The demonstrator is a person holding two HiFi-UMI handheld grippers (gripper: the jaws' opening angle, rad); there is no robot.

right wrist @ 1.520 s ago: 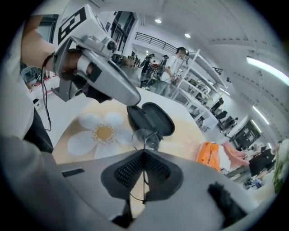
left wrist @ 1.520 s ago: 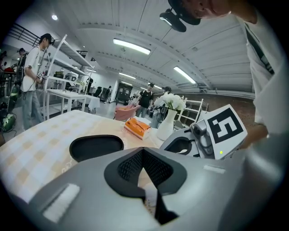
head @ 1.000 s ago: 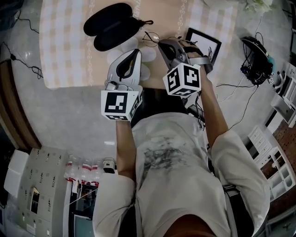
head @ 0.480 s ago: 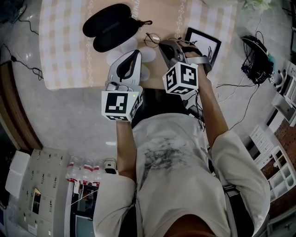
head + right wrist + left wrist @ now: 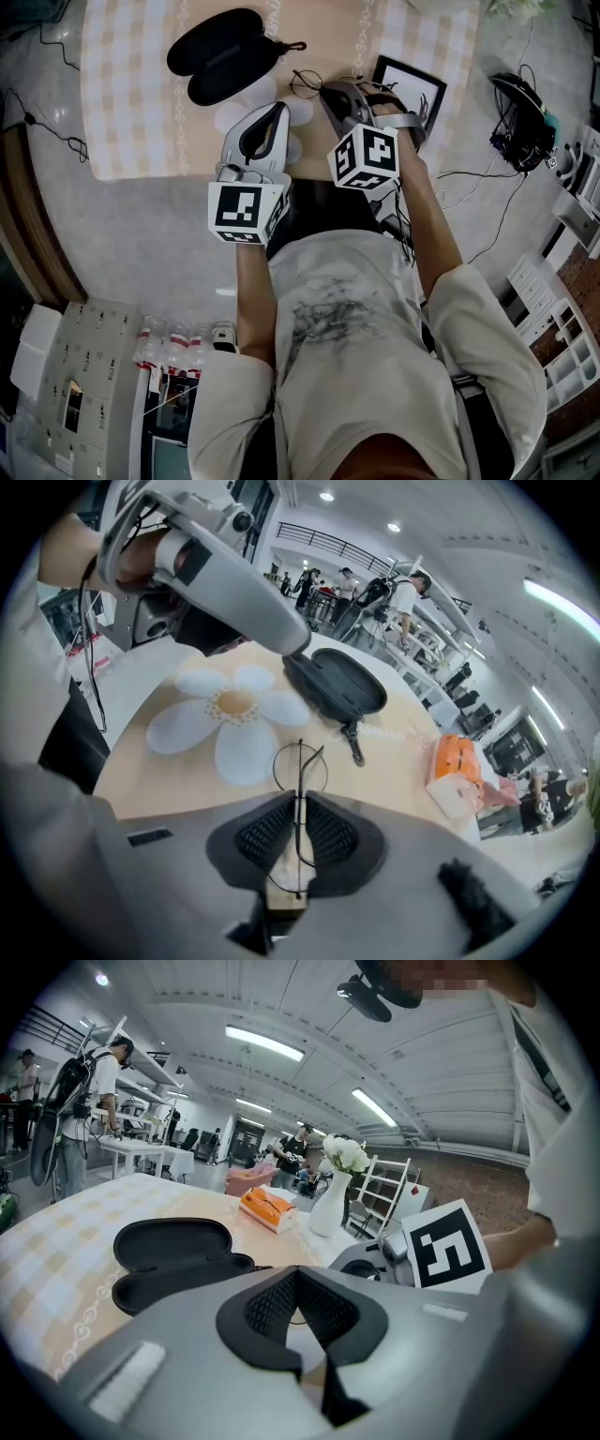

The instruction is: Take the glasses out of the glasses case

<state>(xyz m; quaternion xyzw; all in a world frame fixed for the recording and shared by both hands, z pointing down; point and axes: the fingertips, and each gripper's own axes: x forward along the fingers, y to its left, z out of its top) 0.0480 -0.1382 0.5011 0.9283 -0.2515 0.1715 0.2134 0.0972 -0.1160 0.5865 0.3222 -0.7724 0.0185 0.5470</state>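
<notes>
Black glasses case [image 5: 225, 54] lies open and empty, both halves facing up, left of the table [image 5: 131, 103] middle. Thin round wire glasses [image 5: 300, 766] are out of it, pinched edge-on in the right claw [image 5: 298, 803].

No words, numbers or brands are legible; the marker cubes [image 5: 246, 208] show only black-and-white square patterns.

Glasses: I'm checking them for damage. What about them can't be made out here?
- Head view: thin black wire-rimmed glasses tiny, partly behind the right gripper.
- Right gripper view: frame's near part hidden between the tongs' pads.
- Left gripper view: the left gripper itself largely covers them.
</notes>
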